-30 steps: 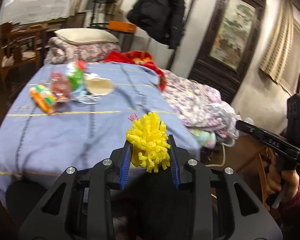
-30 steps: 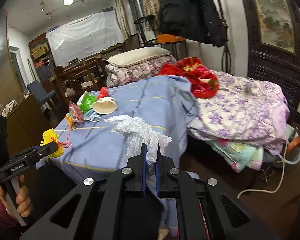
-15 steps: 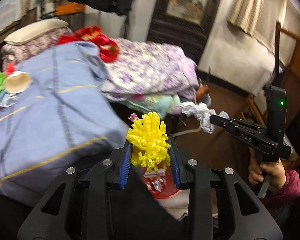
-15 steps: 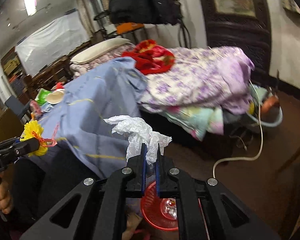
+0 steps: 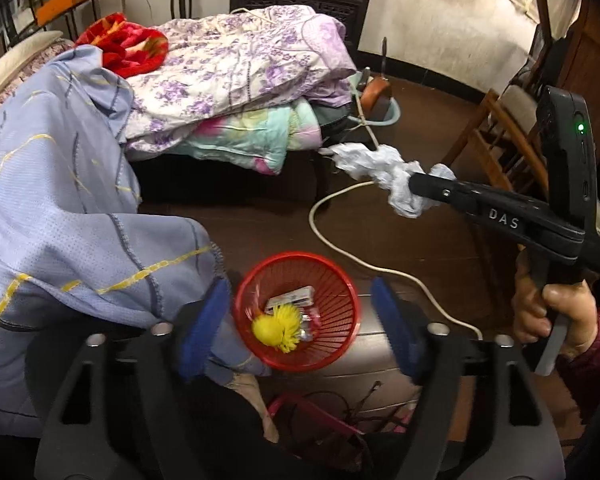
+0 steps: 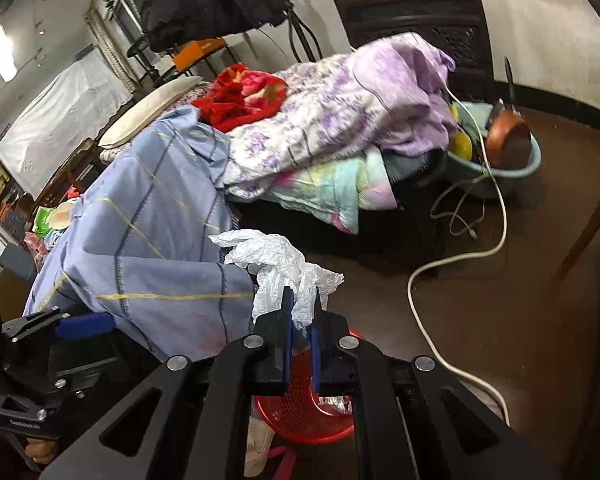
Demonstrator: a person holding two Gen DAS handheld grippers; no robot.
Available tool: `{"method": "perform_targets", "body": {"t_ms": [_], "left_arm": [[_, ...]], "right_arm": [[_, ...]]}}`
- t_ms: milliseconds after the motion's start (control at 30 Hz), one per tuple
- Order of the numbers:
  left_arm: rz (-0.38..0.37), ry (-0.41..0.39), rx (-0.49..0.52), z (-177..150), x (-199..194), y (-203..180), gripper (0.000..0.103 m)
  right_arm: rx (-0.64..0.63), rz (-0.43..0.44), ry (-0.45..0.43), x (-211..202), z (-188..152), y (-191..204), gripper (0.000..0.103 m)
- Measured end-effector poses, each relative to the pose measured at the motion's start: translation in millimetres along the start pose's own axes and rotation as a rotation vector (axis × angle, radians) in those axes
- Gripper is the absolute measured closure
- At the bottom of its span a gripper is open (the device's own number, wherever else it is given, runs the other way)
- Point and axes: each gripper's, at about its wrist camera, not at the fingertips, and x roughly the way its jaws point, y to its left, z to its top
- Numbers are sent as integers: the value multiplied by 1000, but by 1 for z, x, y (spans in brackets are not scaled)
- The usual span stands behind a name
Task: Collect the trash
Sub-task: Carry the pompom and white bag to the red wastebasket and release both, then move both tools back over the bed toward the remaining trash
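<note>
Bedroom, dark floor, red basket [image 5: 342,280] beside a bed draped in a blue sheet [image 5: 52,184].
Purple quilts [image 5: 236,64] pile behind; a white cord [image 5: 340,248] crosses the floor. The left gripper [image 5: 300,320] has just been opening, jaws wide and empty over the basket, the yellow toy [image 5: 278,328] lying inside. The right gripper [image 6: 300,320] is clamped on a crumpled white bag [image 6: 284,264] above the basket.

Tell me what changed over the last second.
The left gripper swung from the bed to above the red basket; its jaws have just been opening, and the yellow pompom dropped in. The right gripper followed, still clamped on the white plastic bag.
</note>
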Motion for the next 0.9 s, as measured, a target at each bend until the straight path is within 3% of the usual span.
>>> {"method": "perform_targets", "body": {"t_ms": [167,400,433,500,533,900], "left_arm": [[80,-25,10,-2,-4,9,22],[135,-66,-31,-7,-24,29,17],[140,-72,-41,-8,-27,33,17],[148,-80,-59,-9,-32,39,17],[152,-84,-67,-9,-35,41,17],[183,-173,-137,-14,-77,61,17]], "right_arm": [[17,17,44,14,-10,-3,95],[-6,37,149,44,-29,13,91],[-8,40,176,50,-32,15,87],[-3,45,208,56,-37,17,57],[3,44,208,56,-39,18,51],[-18,56,25,-2,5,33,51]]}}
